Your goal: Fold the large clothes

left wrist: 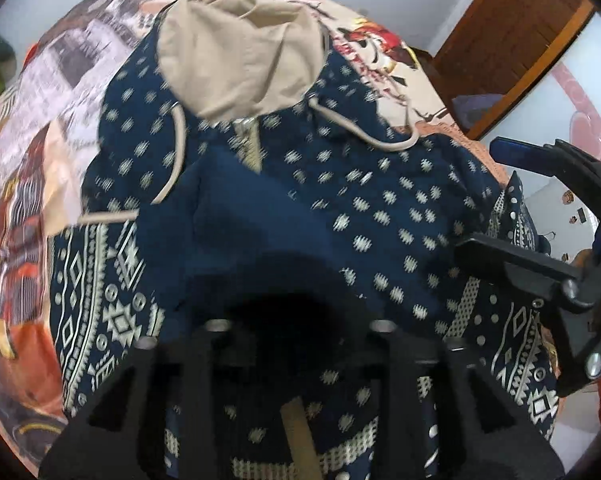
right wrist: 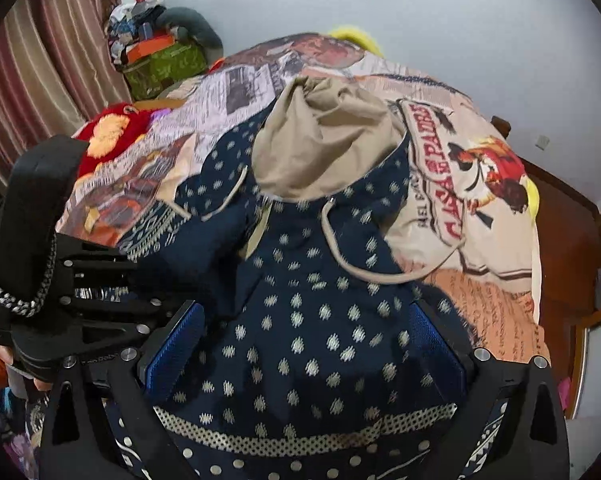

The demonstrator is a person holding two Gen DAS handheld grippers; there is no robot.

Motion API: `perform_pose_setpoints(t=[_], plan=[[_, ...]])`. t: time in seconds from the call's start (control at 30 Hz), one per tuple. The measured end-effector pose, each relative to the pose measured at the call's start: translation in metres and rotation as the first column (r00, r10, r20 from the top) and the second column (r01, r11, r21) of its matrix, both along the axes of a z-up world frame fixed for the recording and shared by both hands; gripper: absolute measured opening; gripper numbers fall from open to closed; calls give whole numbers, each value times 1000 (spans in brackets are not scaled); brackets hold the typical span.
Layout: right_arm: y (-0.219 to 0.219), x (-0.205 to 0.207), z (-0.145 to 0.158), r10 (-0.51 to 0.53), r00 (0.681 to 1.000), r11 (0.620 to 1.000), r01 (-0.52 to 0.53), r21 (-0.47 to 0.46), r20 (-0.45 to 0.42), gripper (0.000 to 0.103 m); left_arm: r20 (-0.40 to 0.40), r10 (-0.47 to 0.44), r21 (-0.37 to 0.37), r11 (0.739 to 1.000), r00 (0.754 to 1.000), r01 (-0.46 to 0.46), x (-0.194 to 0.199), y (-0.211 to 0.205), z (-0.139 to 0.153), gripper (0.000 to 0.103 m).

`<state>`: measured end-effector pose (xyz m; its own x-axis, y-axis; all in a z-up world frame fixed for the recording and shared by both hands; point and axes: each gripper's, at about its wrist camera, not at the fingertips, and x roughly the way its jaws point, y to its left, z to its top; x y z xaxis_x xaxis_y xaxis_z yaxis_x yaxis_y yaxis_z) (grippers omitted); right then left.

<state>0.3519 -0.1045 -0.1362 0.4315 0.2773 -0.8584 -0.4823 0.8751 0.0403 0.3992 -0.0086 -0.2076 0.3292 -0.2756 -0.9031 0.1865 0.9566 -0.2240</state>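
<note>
A navy hooded jacket [left wrist: 340, 208] with a cream dot pattern and a beige hood [left wrist: 240, 52] lies on the bed, hood away from me. It also shows in the right wrist view [right wrist: 300, 320], with its hood [right wrist: 324, 148] and drawcord [right wrist: 380, 272]. My left gripper [left wrist: 296, 320] has its fingers buried under a raised fold of navy cloth; its tips are hidden. My right gripper [right wrist: 304, 344] stands open, blue pads [right wrist: 172, 352] on either side of the jacket's body. The right gripper also shows at the right edge of the left wrist view [left wrist: 548, 216].
The bed is covered by a printed patchwork blanket [right wrist: 460, 184]. A red cushion [right wrist: 112, 136] and a pile of bags and toys [right wrist: 160, 56] sit at the far left by a striped curtain [right wrist: 60, 40]. A wooden door frame [left wrist: 512, 36] stands at right.
</note>
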Motion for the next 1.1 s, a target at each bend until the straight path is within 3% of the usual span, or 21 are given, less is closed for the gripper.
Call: perform_pose_setpoints(t=[0.2, 0.4, 0.53, 0.63, 0.87, 1.0, 1.1], plan=[[18, -7, 8, 37, 999, 999, -37, 8, 14, 102, 45, 50, 23, 998, 998, -51, -18, 50, 36, 61], [56, -4, 19, 97, 995, 995, -97, 0, 34, 102, 155, 187, 118, 971, 970, -206, -42, 132, 63, 74], [93, 2, 10, 154, 988, 988, -154, -15, 1, 102, 132, 292, 192, 930, 947, -314, -56, 185, 38, 74], [125, 9, -11, 193, 980, 979, -195, -51, -51, 102, 74, 339, 180, 921, 938, -347, -60, 212, 7, 74], [186, 12, -66, 276, 952, 932, -299, -205, -131, 99, -28, 338, 105, 937, 941, -333, -58, 226, -50, 74], [203, 15, -98, 275, 946, 899, -317, -303, -174, 82, -10, 310, 65, 949, 951, -309, -49, 223, -57, 74], [201, 20, -110, 242, 959, 896, -279, -345, -148, 79, 0, 263, 86, 961, 965, -262, -39, 214, -61, 74]])
